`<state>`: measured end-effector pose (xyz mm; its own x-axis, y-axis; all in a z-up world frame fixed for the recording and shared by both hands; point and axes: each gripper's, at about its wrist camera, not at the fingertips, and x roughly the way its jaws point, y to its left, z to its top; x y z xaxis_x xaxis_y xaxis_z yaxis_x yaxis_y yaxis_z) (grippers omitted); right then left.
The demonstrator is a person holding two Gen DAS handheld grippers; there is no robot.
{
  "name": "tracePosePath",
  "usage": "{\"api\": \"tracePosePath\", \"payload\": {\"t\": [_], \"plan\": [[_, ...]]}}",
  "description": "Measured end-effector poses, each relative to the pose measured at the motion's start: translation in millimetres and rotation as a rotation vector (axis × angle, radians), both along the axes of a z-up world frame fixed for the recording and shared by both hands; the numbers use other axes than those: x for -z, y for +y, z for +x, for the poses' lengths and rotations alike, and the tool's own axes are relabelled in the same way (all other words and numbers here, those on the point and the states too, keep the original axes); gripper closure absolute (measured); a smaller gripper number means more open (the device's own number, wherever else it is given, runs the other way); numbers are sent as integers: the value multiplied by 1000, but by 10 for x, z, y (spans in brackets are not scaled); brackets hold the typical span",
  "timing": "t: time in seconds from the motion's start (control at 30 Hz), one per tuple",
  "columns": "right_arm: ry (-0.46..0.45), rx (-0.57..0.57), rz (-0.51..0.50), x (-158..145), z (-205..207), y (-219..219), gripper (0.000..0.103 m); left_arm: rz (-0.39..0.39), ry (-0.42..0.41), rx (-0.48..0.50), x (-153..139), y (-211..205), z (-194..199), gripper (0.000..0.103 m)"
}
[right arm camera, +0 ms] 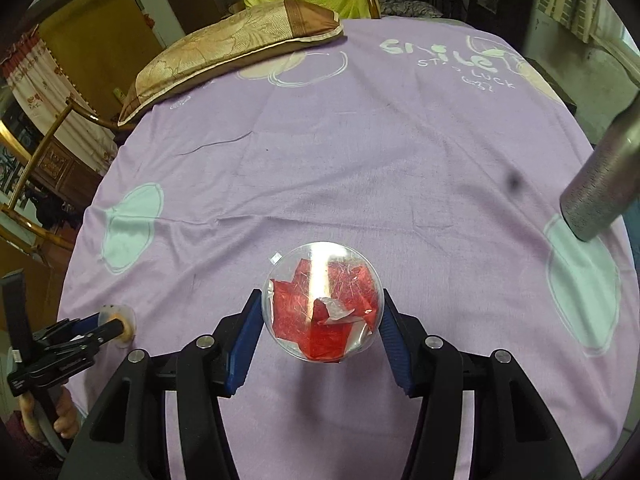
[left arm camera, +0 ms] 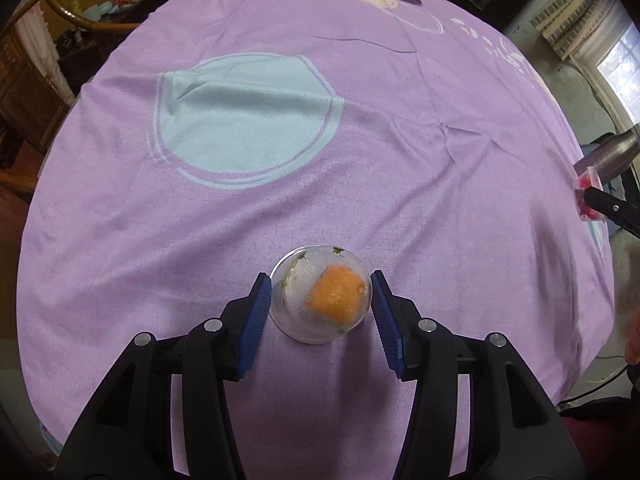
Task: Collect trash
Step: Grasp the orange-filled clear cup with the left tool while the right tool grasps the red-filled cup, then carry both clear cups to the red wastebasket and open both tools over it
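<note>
A clear plastic cup [left arm camera: 320, 300] with an orange piece inside sits between the blue pads of my left gripper [left arm camera: 320, 276], which press on both its sides just over the purple bedsheet [left arm camera: 360, 140]. In the right wrist view this left gripper [right arm camera: 112, 322] shows at the left edge with its cup [right arm camera: 122, 320] low on the sheet. My right gripper [right arm camera: 321, 292] is shut on a second clear cup [right arm camera: 322, 304] stuffed with red wrapper, held a little above the sheet. That cup [left arm camera: 586, 196] also shows at the left wrist view's right edge.
A brown patterned pillow [right arm camera: 232, 52] lies at the far end of the bed. A metal cylinder [right arm camera: 600, 184] juts in over the right side of the bed. Wooden furniture [right arm camera: 52, 160] stands off the left edge. A hand [right arm camera: 64, 412] holds the left gripper's handle.
</note>
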<state>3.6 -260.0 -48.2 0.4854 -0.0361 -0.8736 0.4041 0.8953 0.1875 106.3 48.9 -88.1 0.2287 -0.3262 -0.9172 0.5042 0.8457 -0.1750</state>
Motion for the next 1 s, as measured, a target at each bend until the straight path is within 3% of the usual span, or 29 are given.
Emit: {"api": "tracePosePath", "payload": {"t": [0.2, 0.37, 0.57, 0.77, 1.0], "plan": [[10, 37, -2, -65, -122, 123, 47, 13, -11, 46, 69, -16, 15, 47], [12, 77, -24, -124, -268, 209, 47, -36, -12, 63, 55, 38, 44, 49], [-29, 116, -49, -269, -529, 160, 47, -92, -61, 79, -214, 13, 15, 49], [-105, 178, -99, -509, -962, -65, 47, -142, -127, 143, -584, -445, -138, 49], [-148, 374, -119, -603, -1896, -490, 47, -173, -179, 358, -855, -1332, -630, 49]]}}
